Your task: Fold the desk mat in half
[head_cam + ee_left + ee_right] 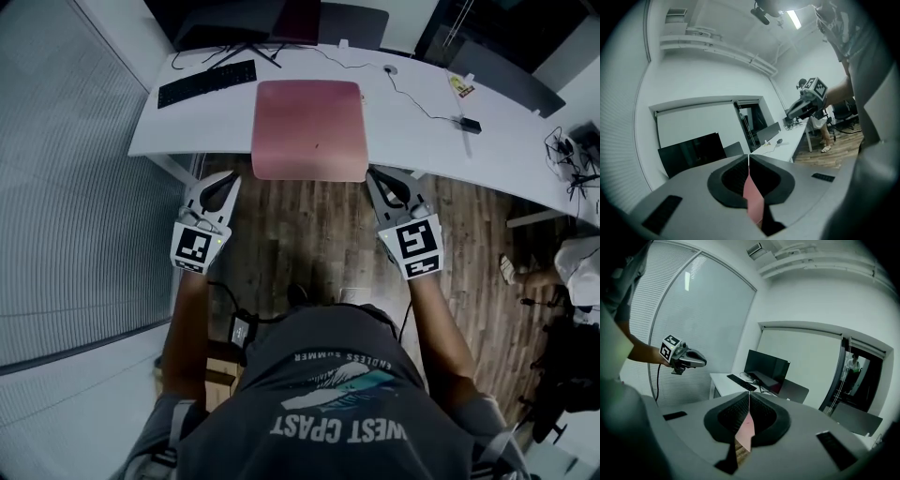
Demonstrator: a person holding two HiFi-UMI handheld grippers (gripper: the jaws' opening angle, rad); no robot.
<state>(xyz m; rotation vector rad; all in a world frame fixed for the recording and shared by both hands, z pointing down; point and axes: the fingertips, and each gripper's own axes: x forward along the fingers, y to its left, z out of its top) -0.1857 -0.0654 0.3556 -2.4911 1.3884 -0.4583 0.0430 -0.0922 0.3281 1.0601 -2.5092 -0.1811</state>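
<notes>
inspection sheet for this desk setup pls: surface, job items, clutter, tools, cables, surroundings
Surface: white desk, curved front edge.
Job's things: pink desk mat lies on the desk, its near edge at or just past the front edge.
Clutter: keyboard far left; small yellow item and black box to the right.
Grippers: left tool and right tool are each shut on a near corner of the mat.
Cables: thin cable runs across the desk to the black box; tangle at the desk's right end.
Surroundings: wooden floor, blinds at left, a person's legs at right.
</notes>
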